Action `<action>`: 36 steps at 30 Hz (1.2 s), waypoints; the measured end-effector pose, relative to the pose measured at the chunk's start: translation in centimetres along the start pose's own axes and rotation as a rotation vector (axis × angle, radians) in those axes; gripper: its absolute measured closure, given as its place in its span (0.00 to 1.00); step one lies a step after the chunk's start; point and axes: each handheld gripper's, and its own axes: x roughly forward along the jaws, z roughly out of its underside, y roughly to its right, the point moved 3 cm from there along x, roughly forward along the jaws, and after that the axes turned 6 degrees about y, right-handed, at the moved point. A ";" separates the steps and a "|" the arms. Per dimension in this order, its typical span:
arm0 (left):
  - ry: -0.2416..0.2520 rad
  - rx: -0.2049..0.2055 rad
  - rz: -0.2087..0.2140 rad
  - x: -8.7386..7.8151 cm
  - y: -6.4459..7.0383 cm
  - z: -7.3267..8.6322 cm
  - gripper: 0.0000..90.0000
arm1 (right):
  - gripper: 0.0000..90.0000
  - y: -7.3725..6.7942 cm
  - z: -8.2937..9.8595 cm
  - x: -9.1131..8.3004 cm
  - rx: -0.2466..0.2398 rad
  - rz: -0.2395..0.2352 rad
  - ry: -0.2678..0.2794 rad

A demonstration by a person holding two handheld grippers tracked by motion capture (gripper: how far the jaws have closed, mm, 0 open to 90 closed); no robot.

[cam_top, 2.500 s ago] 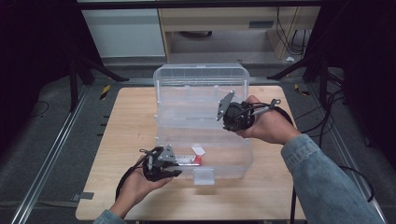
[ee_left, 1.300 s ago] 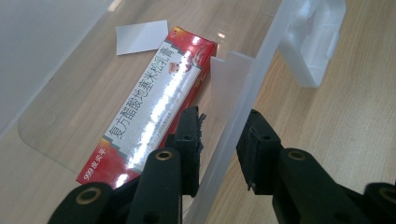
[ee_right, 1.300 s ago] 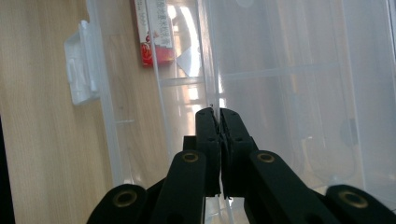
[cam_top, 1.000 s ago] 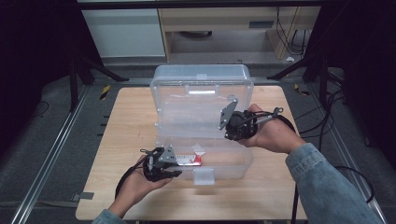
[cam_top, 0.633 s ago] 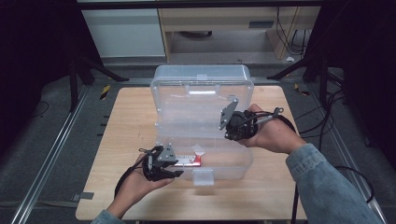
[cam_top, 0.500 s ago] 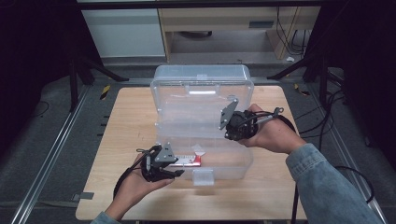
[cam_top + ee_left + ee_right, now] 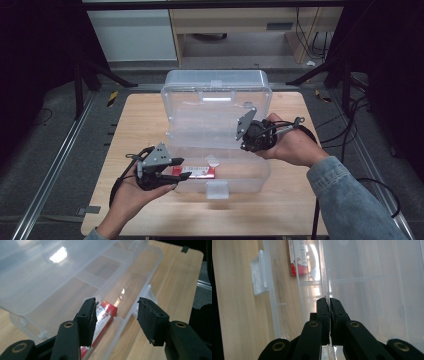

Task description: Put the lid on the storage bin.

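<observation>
A clear plastic compartment box (image 7: 235,176) stands on the wooden table, its lid (image 7: 215,107) raised and tilted forward. My right gripper (image 7: 244,142) is shut on the lid's right edge; in the right gripper view the gripper (image 7: 328,301) pinches the thin clear lid (image 7: 367,277). A red and white carton (image 7: 194,172) lies in the box's front compartment. My left gripper (image 7: 179,168) is open at the box's front left corner. In the left gripper view the gripper (image 7: 117,307) straddles the front wall, with the carton (image 7: 106,315) just beyond the left jaw.
The box's white latch (image 7: 217,189) hangs at the front wall, near the table's front edge (image 7: 225,232). Bare wood (image 7: 135,130) lies left and right of the box. Dark stands and cables surround the table.
The right gripper has come forward and down a little with the lid, tilting it further over the box. The left gripper has shifted slightly left and stays open.
</observation>
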 end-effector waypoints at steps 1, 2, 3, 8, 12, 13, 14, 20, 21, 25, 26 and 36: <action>0.007 -0.001 -0.004 -0.3 -0.1 -0.3 0.54 | 0.97 0.0 0.0 0.0 0.000 0.001 0.003; 0.011 0.003 -0.010 -0.7 -0.2 -0.6 0.54 | 0.97 -0.1 0.1 0.0 0.003 0.000 0.004; 0.021 0.003 -0.018 -1.0 -0.4 -1.0 0.54 | 0.97 -0.1 0.1 0.0 0.001 -0.001 0.008; 0.069 -0.016 -0.073 -3.0 -2.4 -2.6 0.55 | 0.97 -0.5 0.4 0.1 0.004 -0.002 0.020; 0.076 -0.046 -0.102 -3.6 -3.9 -2.8 0.56 | 0.97 -0.6 0.6 0.1 0.007 -0.001 0.033; 0.072 -0.048 -0.117 -3.7 -4.4 -2.8 0.56 | 0.97 -0.6 0.6 0.1 0.007 -0.001 0.033; 0.070 -0.048 -0.135 -3.8 -4.9 -2.9 0.57 | 0.97 -0.7 0.7 0.1 0.012 -0.007 0.038; 0.073 -0.095 -0.196 -3.6 -7.8 -2.8 0.58 | 0.97 -0.8 0.7 0.2 0.009 -0.009 0.037; 0.073 -0.104 -0.200 -3.5 -8.2 -2.7 0.58 | 0.97 -0.8 0.8 0.2 0.009 -0.010 0.039; 0.098 -0.154 -0.206 -3.1 -9.4 -2.8 0.59 | 0.97 -0.9 0.9 0.2 0.007 -0.009 0.045; 0.095 -0.154 -0.211 -3.0 -9.6 -2.8 0.60 | 0.97 -1.0 0.9 0.2 0.010 -0.010 0.047; 0.101 -0.185 -0.229 -2.3 -11.2 -3.4 0.63 | 0.97 -1.5 1.2 0.4 0.003 -0.020 0.049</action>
